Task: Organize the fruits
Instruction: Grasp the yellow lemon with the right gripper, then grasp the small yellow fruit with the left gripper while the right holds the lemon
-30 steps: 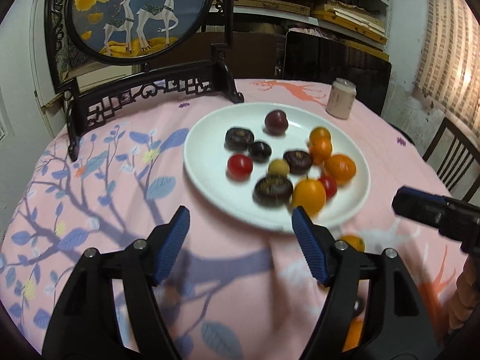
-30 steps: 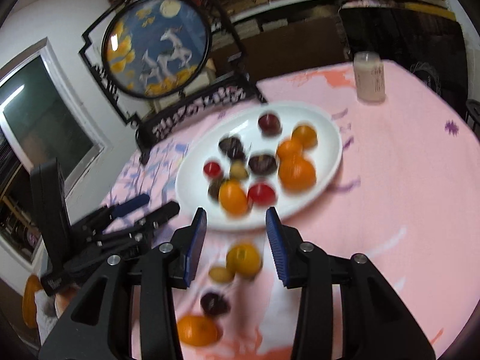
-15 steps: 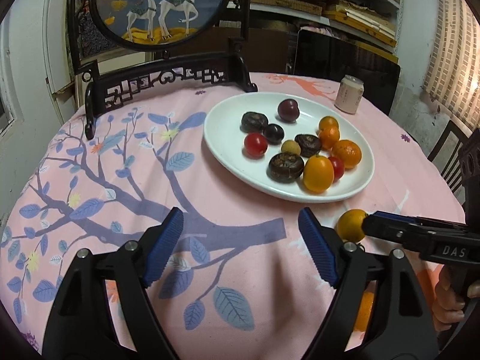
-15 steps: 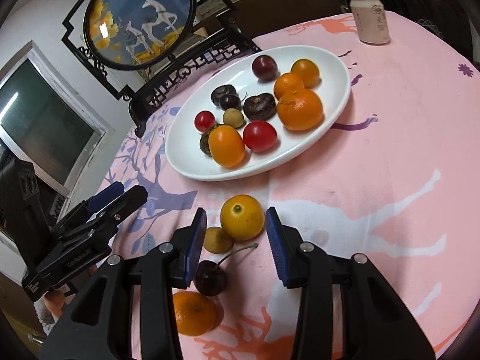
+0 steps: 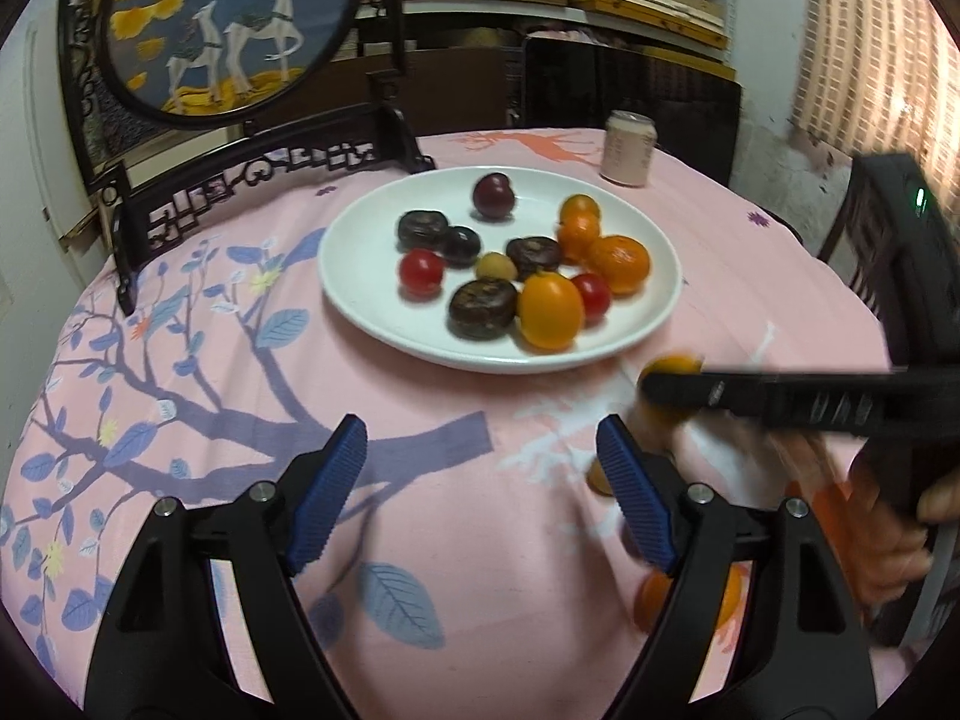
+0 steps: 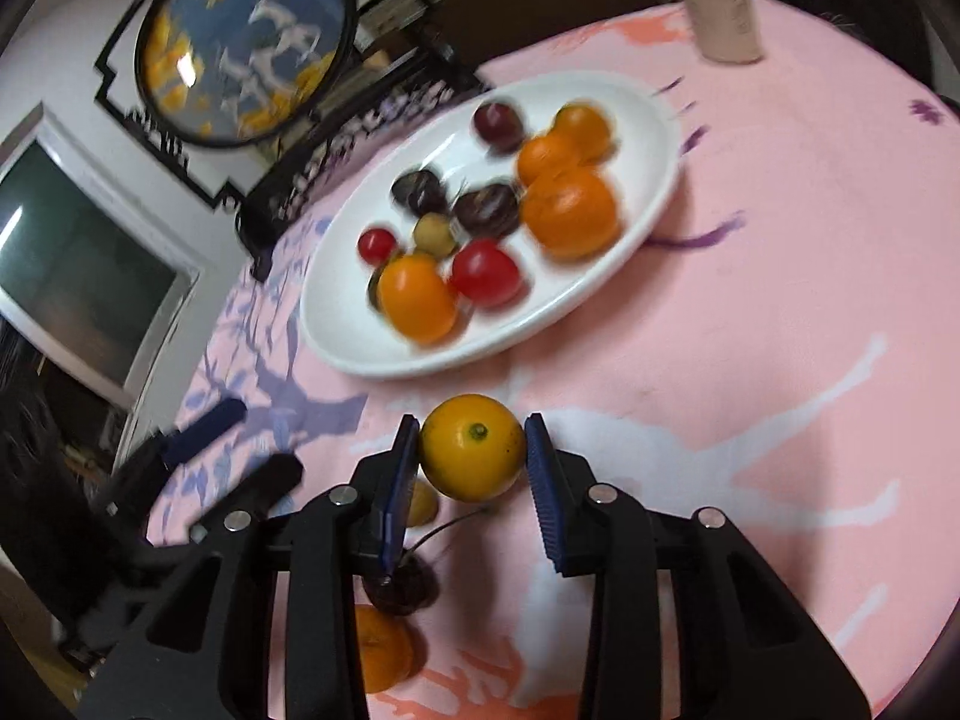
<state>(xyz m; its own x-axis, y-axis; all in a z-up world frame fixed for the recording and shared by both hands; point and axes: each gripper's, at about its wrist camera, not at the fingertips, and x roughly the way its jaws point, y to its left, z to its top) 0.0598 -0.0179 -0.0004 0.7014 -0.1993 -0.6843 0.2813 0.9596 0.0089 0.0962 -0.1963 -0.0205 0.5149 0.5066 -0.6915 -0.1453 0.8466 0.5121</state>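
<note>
Right wrist view: your right gripper is closing around the orange, on the bench just before the plate. Left gripper wide, empty. Next: clamp, lift, place on plate.

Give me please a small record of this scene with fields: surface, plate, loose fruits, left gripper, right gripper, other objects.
surface: round table with pink tablecloth
plate: white plate holding mixed fruits, orange, red and dark
loose fruits: yellow-orange fruit, small yellowish fruit, dark cherry, orange, all on the cloth
left gripper: left gripper open, nothing between the jaws
right gripper: right gripper closing, the yellow-orange fruit between its pads
other objects: can, round deer screen
</note>
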